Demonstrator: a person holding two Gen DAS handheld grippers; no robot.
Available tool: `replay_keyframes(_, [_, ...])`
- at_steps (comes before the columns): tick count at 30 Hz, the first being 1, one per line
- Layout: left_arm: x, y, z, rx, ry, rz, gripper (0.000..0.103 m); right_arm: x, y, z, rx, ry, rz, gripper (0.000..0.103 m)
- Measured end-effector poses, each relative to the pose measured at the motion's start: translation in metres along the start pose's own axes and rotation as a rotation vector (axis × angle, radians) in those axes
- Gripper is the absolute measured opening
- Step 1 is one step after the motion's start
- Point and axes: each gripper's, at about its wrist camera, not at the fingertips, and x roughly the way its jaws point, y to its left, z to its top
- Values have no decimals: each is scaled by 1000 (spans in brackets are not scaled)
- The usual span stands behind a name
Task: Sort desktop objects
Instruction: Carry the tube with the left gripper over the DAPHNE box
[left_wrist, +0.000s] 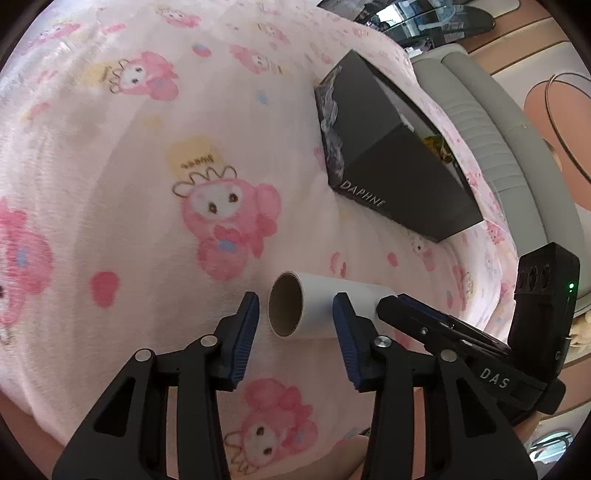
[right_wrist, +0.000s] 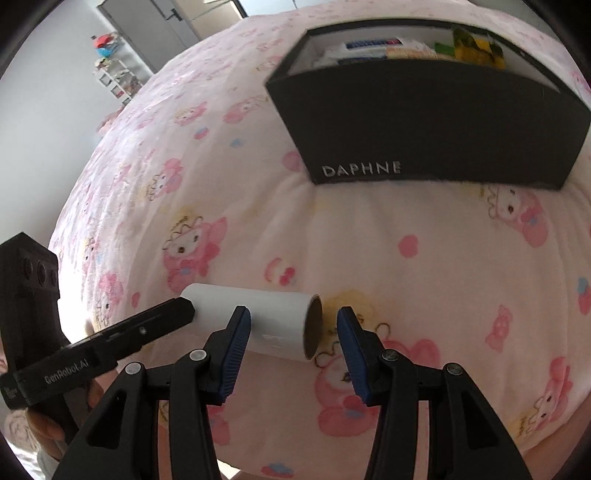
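Left wrist view looks down on a pink blanket printed with cartoon characters, which covers the whole surface. A white paper roll with a brown cardboard core lies on its side on the blanket, and it serves as the landmark for everything else. The left hand-held gripper has its blue pads on either side of the roll's open end; a gap shows between the left pad and the core rim, and the right pad sits in front of the roll's white wall, so the jaws stand partly open around it and no grip is seen. The right hand-held gripper reaches the roll's far end from the right in this view, with its black body angling away.

Beyond the roll, up and to the right, stands a black box lettered DAPHNE, well apart from it.

Right wrist view shows the same roll from the other side, its core opening facing right. The right hand-held gripper straddles that open end, the left pad in front of the white wall and the right pad clear of the core rim, so these jaws too are partly open with nothing clamped. The left hand-held gripper meets the roll's other end. Beyond the roll the black box stands open-topped, with packets inside it.
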Motion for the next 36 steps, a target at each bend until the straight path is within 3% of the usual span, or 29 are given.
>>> replay_keyframes(6, [10, -15, -3, 18, 34, -41, 45, -2, 4, -1, -19, 5, 90, 42])
replay_keyframes(16, [1, -62, -10, 99, 47, -72, 46, -34, -16, 2, 6, -57, 112, 41])
replay_keyframes(27, [-3, -152, 12, 260, 13, -127, 46, -107, -55, 28, 65, -223, 88, 41])
replay_keyframes(36, [15, -232, 65, 370, -48, -139, 46, -159, -83, 80, 32, -329, -1, 41])
